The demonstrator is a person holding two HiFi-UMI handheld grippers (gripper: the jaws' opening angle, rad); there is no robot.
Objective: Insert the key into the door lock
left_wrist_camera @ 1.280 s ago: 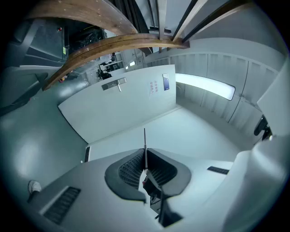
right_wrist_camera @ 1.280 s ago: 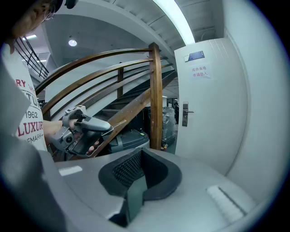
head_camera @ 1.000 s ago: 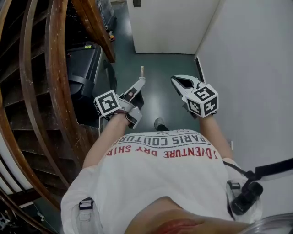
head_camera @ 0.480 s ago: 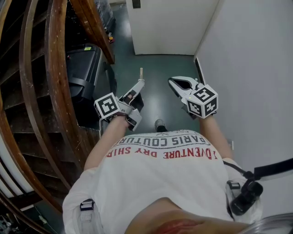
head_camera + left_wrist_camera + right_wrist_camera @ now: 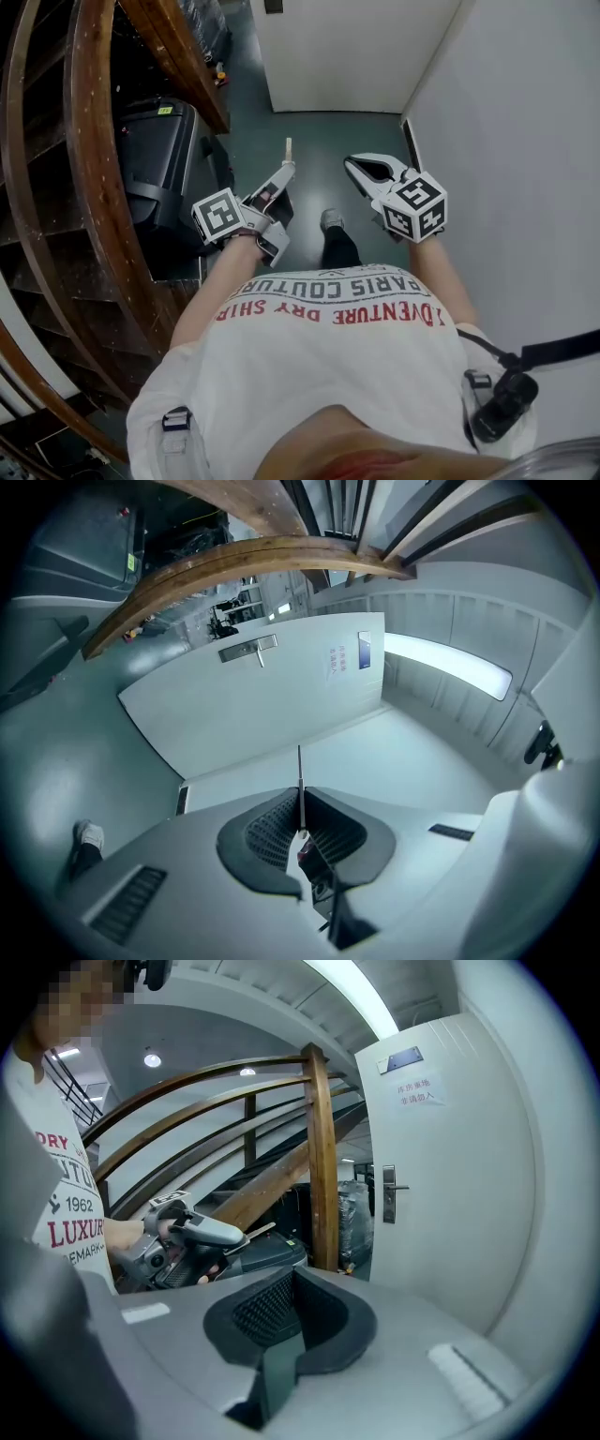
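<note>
Silver thin key, gripped in my left tongs, aims at the white door; right tongs clenched empty.

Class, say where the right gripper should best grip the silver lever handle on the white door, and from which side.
Likely best: grip the silver lever handle by its slim horizontal bar, near the free end away from the upright plate. Come head-on at the white door, jaws above and below; the right gripper, now shut, must open first.
</note>
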